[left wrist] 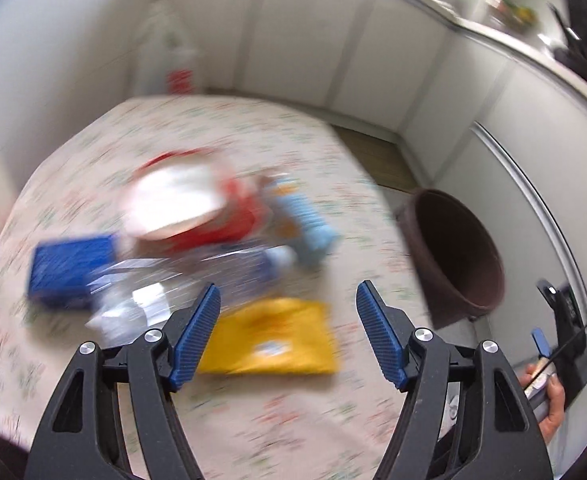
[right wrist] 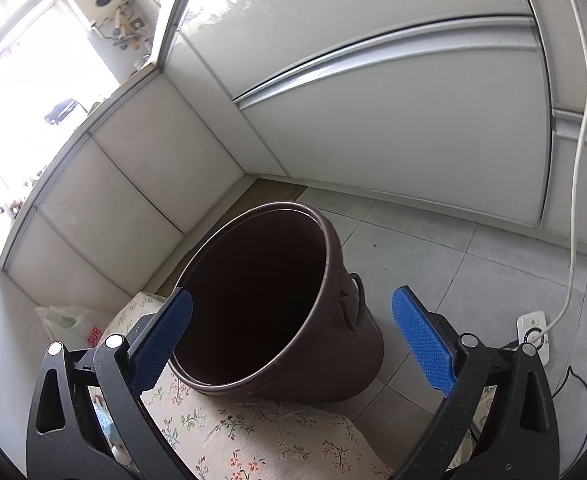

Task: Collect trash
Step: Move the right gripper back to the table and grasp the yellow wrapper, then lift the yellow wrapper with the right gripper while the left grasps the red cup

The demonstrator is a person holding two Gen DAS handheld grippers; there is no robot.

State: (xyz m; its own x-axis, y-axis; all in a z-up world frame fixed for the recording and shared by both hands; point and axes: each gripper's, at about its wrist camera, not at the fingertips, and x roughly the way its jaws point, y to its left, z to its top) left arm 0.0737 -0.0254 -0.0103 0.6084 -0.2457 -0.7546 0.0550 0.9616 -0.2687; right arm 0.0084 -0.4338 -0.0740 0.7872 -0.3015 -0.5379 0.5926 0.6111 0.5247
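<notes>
The left gripper is held wide open and empty above the floral table, where the blurred trash lies heaped: a yellow packet, a clear bottle, a blue box and a red-and-white wrapper. The right gripper is likewise spread wide with nothing held, aimed at the brown bin standing on the floor beside the table edge.

Black claw arms; ribbed blue pads; silver screws

Motion-blurred trash pile, items unidentifiable
</notes>
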